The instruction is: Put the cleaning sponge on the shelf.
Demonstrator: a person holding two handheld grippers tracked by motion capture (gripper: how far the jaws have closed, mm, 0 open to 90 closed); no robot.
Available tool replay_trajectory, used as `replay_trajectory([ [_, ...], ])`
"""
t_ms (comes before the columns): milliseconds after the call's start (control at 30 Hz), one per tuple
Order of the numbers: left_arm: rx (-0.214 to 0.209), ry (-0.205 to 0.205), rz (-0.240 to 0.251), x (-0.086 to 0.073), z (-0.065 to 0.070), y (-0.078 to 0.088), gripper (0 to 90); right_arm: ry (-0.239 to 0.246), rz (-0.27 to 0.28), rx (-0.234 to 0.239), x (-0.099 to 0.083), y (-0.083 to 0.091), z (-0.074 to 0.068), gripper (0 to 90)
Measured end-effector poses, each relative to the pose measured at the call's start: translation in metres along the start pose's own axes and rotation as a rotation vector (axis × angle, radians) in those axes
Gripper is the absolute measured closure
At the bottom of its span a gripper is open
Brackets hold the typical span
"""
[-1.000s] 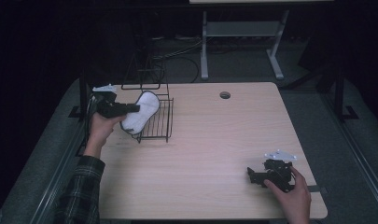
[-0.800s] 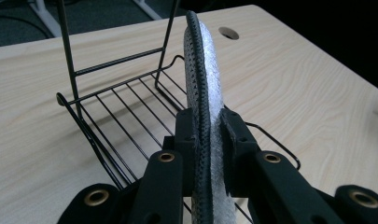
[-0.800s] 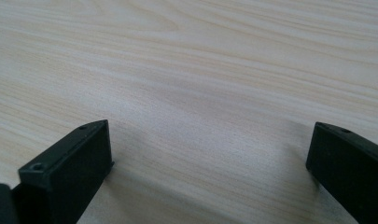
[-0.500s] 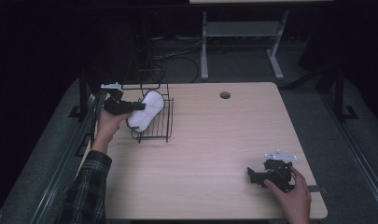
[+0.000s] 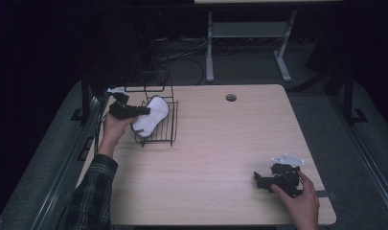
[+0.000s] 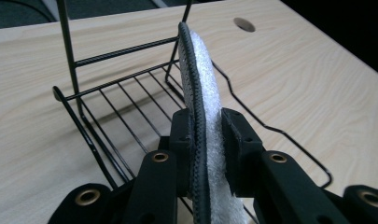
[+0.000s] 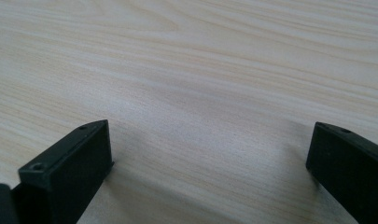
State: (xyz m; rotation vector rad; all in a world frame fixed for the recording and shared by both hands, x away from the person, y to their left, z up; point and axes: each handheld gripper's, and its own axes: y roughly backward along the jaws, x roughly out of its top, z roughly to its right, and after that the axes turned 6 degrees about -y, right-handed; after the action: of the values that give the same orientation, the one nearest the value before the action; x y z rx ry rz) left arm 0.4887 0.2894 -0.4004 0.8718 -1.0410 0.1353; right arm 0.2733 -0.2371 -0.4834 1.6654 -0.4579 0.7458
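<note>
The left gripper [image 5: 142, 111] has carried the sponge [image 5: 151, 116] a little farther toward the table's far-left corner and lower, so that it now hangs over the floor of the black wire rack [image 5: 168, 128] rather than above its near edge. The sponge is a flat white oval with a dark stitched rim; in the left gripper view it stands on edge [image 6: 203, 116] between the two black jaws. Those jaws have just been opening slightly with the sponge between them. The left pad lies against the dark rim, but on the right there may already be a thin gap between pad and white face; the angle is too steep to be sure, so I take the grip as loosened, not yet let go.

That reads as the start of a release: the sponge looks placed over the rack [image 6: 126, 112], and what is left is to open fully and draw the hand back without dragging the sponge out.

The right gripper [image 5: 266, 181] rests near the table's [image 5: 220, 158] near-right corner, jaws spread wide over bare wood, holding nothing.
</note>
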Motion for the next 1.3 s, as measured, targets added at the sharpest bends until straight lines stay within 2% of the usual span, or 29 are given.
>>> replay_trajectory([
  [167,0.033,-0.008,-0.012,-0.001,-0.001,-0.003,70.2,0.000,0.000,0.000,0.000,0.000,0.000,0.0],
  [467,0.057,-0.010,-0.033,-0.004,-0.005,-0.007,63.2,0.000,0.000,0.000,0.000,0.000,0.000,0.0],
  [600,0.081,-0.014,-0.041,-0.005,-0.006,-0.009,60.2,0.000,0.000,0.000,0.000,0.000,0.000,0.0],
  [833,0.091,-0.014,-0.051,-0.007,-0.008,-0.010,57.9,0.000,0.000,0.000,0.000,0.000,0.000,0.0],
  [1100,0.115,-0.016,-0.048,-0.008,-0.009,-0.007,49.5,0.000,0.000,0.000,0.000,0.000,0.000,0.0],
  [1233,0.107,-0.028,-0.048,-0.008,-0.007,-0.003,50.5,0.000,0.000,0.000,0.000,0.000,0.000,0.0],
  [1300,0.107,-0.039,-0.033,-0.010,-0.004,0.000,56.6,0.000,0.000,0.000,0.000,0.000,0.000,0.0],
])
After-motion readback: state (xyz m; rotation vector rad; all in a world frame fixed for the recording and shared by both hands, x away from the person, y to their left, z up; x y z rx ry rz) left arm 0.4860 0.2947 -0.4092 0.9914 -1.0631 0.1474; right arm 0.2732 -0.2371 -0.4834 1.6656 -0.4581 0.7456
